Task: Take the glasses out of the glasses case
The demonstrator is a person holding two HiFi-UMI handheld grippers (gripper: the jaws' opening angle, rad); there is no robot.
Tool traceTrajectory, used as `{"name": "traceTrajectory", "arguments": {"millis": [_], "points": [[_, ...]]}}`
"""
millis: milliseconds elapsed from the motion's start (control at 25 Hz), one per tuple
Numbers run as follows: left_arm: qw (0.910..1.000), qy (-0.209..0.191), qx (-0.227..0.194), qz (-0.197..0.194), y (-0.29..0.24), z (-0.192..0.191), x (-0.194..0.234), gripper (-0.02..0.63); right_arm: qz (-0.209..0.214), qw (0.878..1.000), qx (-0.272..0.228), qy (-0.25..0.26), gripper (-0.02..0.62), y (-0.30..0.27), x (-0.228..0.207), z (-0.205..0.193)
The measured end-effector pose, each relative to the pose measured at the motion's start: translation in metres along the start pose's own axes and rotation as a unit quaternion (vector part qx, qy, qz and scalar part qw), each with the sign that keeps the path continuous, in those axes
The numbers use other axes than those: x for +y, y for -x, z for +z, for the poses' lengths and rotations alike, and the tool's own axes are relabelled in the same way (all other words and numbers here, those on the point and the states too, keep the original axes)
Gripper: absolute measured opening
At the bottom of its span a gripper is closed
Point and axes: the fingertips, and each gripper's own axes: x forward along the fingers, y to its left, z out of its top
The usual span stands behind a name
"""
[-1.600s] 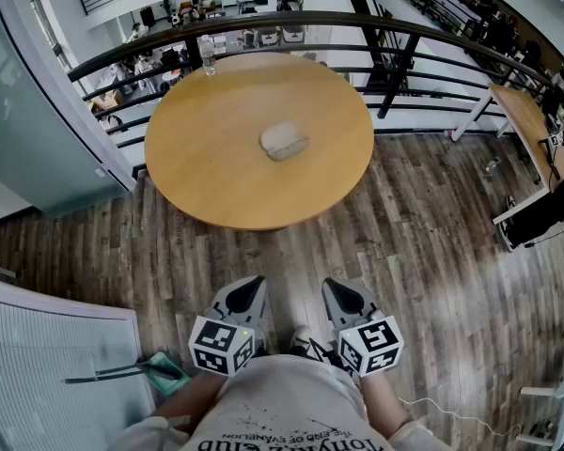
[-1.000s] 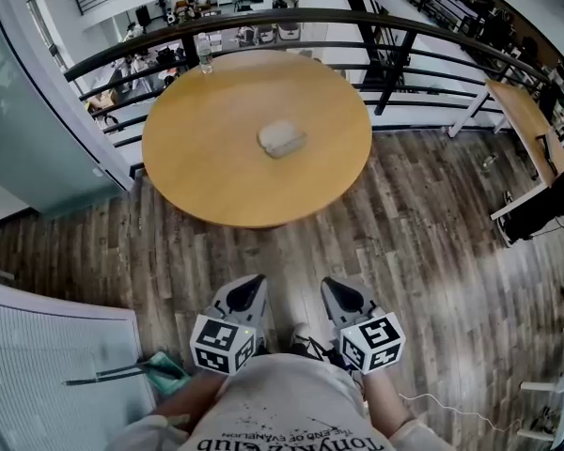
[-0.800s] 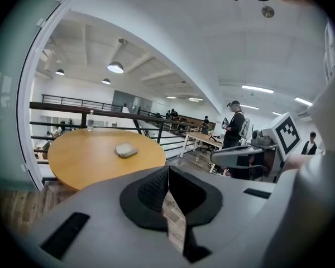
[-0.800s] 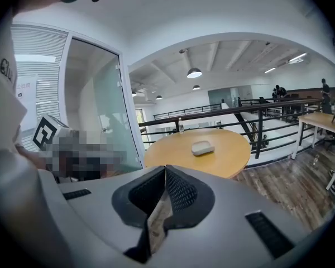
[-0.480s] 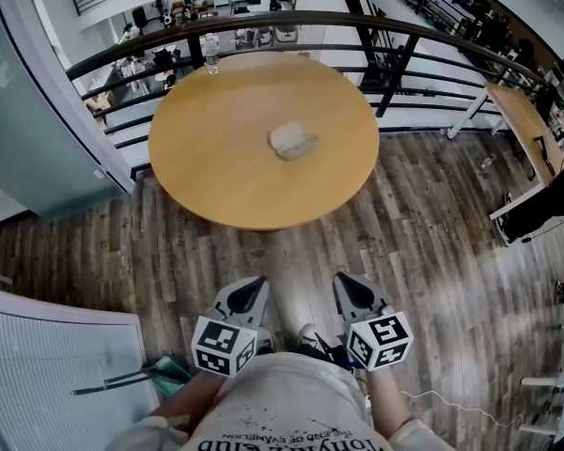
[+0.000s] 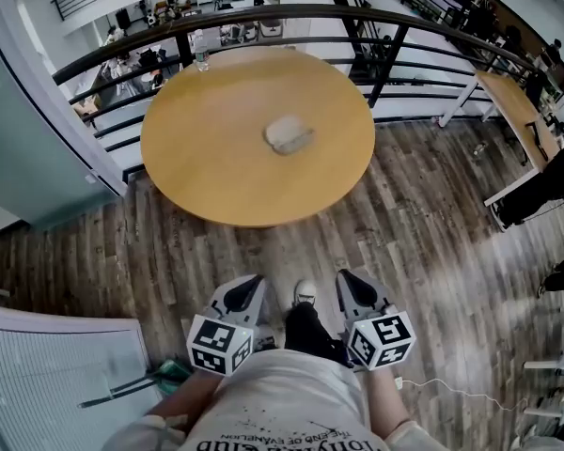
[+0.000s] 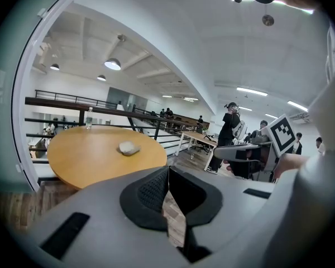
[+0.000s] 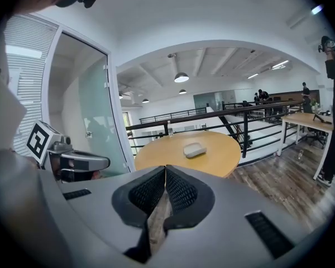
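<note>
A pale grey glasses case (image 6: 288, 133) lies shut near the middle of a round wooden table (image 6: 197, 158); it also shows as the case (image 7: 128, 148) and the case (image 8: 194, 149) in the two gripper views. My left gripper (image 6: 243, 294) and right gripper (image 6: 353, 289) are held low near my body, well short of the table, over the wooden floor. Both grippers are shut, jaw tips meeting with nothing between them: left gripper (image 7: 167, 169), right gripper (image 8: 165, 170). No glasses are visible.
A clear bottle (image 6: 199, 50) stands at the table's far edge, beside a dark railing (image 6: 263, 15). My shoe (image 6: 305, 293) shows between the grippers. A glass wall (image 6: 19, 148) is at left. A desk (image 6: 512, 101) and a person (image 7: 228, 133) stand to the right.
The view has shifted a little and the table sits slightly closer. A foot has stepped forward between the grippers. Both grippers stay shut and low.
</note>
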Motion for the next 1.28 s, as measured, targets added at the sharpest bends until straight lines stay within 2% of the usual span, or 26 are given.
{"name": "traceTrajectory", "arguments": {"millis": [320, 560, 920, 1160, 1280], "points": [[0.9999, 0.009, -0.003, 0.007, -0.029, 0.010, 0.022, 0.025, 0.003, 1.000, 0.004, -0.001, 0.026, -0.030, -0.021, 0.003], [0.9997, 0.012, -0.002, 0.022, -0.080, 0.028, 0.050, 0.025, 0.019, 1.000, 0.004, 0.008, 0.026, -0.080, -0.058, 0.021], [0.9986, 0.026, -0.003, 0.046, -0.181, 0.085, 0.093, 0.025, 0.048, 0.998, 0.017, 0.027, 0.026, -0.172, -0.139, 0.077], [0.9969, 0.029, -0.009, 0.072, -0.228, 0.102, 0.111, 0.025, 0.074, 0.997, 0.013, 0.033, 0.026, -0.210, -0.176, 0.090], [0.9966, 0.031, -0.013, 0.075, -0.261, 0.130, 0.112, 0.025, 0.086, 0.996, 0.021, 0.029, 0.026, -0.230, -0.205, 0.107]]}}
